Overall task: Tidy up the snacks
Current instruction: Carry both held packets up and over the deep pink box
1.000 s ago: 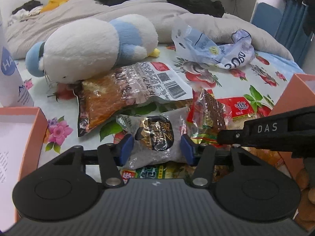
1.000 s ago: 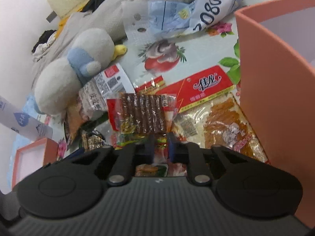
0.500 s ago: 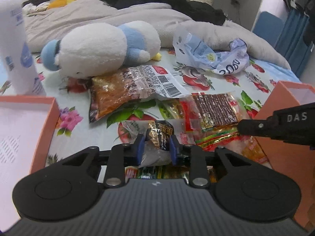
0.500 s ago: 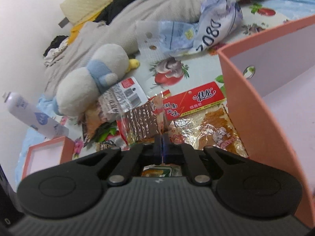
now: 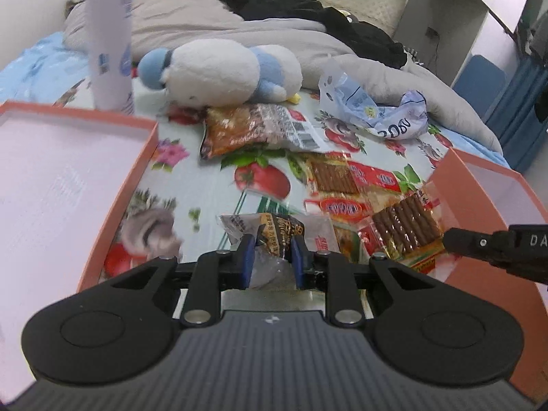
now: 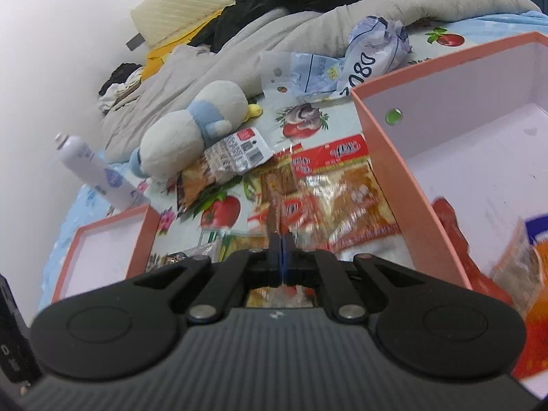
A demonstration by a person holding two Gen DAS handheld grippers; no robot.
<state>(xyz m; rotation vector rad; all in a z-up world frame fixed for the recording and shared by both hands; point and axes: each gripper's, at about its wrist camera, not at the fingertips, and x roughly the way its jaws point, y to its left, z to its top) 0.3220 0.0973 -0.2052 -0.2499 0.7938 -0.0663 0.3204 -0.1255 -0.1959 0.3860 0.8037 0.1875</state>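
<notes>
We have both tools loaded. Our left tool is partly closed on a clear pouch with a dark label, lifted just off the flowered bed cover; our right tool is pinched nearly flat on the edge of a pack of brown sticks, which hangs above the remaining pile. By our judgement the sorting is in its middle: the right box already holds a red packet and an orange one at its near end, while the left box shows only its pale floor. Left on the bed are the large barcode bag, a second stick pack, the red-topped packs and some small ones under our tools. The boxes sit on either side of the pile, so each tool has a short swing outward, but each must clear a raised orange wall first. The far side is crowded by the plush toy, the spray bottle and a crumpled blue wrapper, so we judge the open room lies near us.
</notes>
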